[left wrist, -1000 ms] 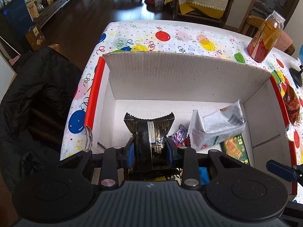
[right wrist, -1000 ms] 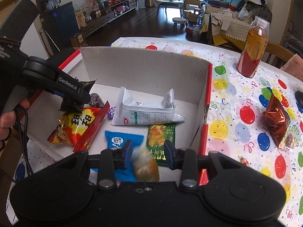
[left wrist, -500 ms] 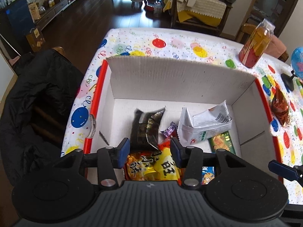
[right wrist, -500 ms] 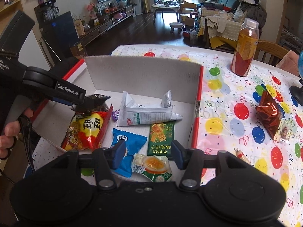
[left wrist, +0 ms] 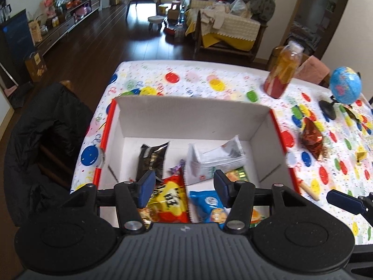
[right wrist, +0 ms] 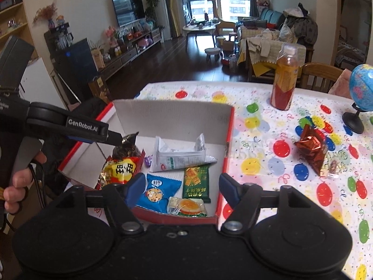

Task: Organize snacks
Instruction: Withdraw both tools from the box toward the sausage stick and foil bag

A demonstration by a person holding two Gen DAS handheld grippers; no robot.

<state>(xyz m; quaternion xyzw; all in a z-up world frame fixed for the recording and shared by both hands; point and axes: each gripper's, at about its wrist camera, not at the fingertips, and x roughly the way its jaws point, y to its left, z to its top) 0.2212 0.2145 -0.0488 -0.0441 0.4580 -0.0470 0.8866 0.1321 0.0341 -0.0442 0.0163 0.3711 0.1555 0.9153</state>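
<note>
Lying below both opening grippers (left wrist: 184, 185) (right wrist: 179, 187), boxed snacks (right wrist: 195, 182)

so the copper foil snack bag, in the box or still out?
Out: the copper foil bag lies on the balloon tablecloth, right of the box.

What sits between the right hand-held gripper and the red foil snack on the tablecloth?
Nothing visible. The red foil snack lies right of the box on open tablecloth; the right hand-held gripper, jaws opening and empty, has a clear path.

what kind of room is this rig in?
Most likely a lived-in home, an open dining and living area: a table under a balloon-print tablecloth, a flat-screen TV on the far wall, and a sofa draped with cream throws.
</note>
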